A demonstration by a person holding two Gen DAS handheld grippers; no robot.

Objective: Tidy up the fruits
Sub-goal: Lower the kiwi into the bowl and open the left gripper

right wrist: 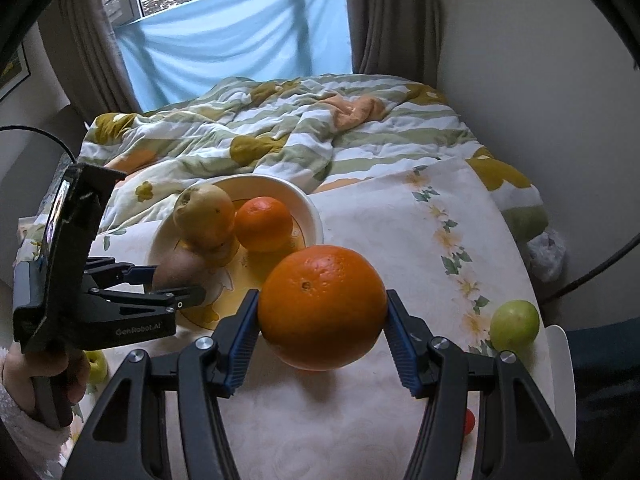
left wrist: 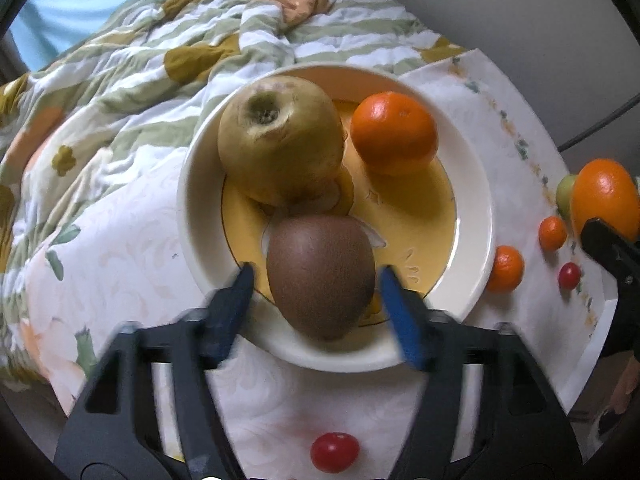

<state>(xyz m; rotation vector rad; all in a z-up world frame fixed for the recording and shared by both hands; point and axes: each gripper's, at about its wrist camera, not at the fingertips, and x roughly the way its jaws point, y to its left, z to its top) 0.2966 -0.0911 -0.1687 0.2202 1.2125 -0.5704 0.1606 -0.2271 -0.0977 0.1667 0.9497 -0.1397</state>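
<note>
Two tools are in my hands. My left tool [left wrist: 316,276] stands wide over the near rim of the bowl [left wrist: 188,184], its blue pads either side of a kiwi [left wrist: 320,276] with a gap on each side, so it has hold of nothing. The kiwi is brown, fuzzy and egg-shaped; it lies in the bowl with its long axis running from the near rim toward the middle, narrower end nearest me. Behind it sits a yellow-green pear [left wrist: 280,144], dimpled blossom end tilted up toward the camera, and just right of that a glossy mandarin [left wrist: 394,132].

My right tool [right wrist: 322,312] is closed onto a large orange [right wrist: 322,306], both ribbed pads pressed against its flanks. It is round, pebbled and bright, its small navel dimple facing up toward me, and it sits between the bowl and a green apple [right wrist: 514,324] at the worktop's [right wrist: 400,220] right edge.

Three small fruits lie right of the bowl: two tiny mandarins [left wrist: 506,268] and a cherry tomato [left wrist: 569,275].
</note>
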